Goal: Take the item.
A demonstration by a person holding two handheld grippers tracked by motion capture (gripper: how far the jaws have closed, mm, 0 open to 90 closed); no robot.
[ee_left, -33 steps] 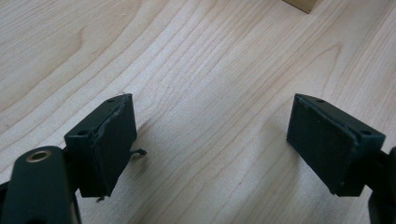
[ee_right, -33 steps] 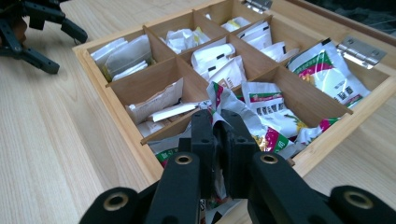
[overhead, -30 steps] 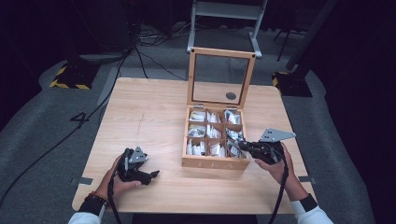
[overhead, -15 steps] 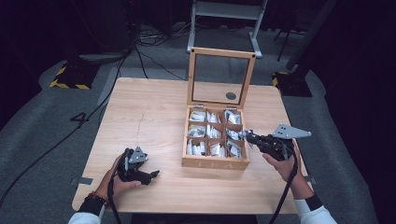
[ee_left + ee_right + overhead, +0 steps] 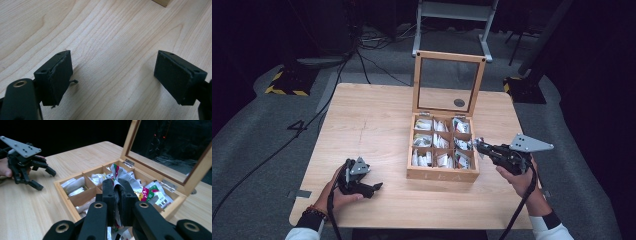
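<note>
A crinkled tea packet [image 5: 119,176] is clamped between the jaws of the right claw [image 5: 480,147], held just above the right edge of the open wooden box [image 5: 439,175] near the tabletop's [image 5: 372,120] middle. The packet looks light, thin and soft, judged likely to crumple or tear if squeezed hard; a pinch on its flat upper part seems best, away from the loose lower end. The left claw [image 5: 113,77] rests near the front left corner, jaws apart and holding nothing.

You see a matt pale wooden table [image 5: 377,120], a wooden box [image 5: 442,175] with a glossy glass lid [image 5: 449,82], and crinkled shiny packets [image 5: 125,176].
</note>
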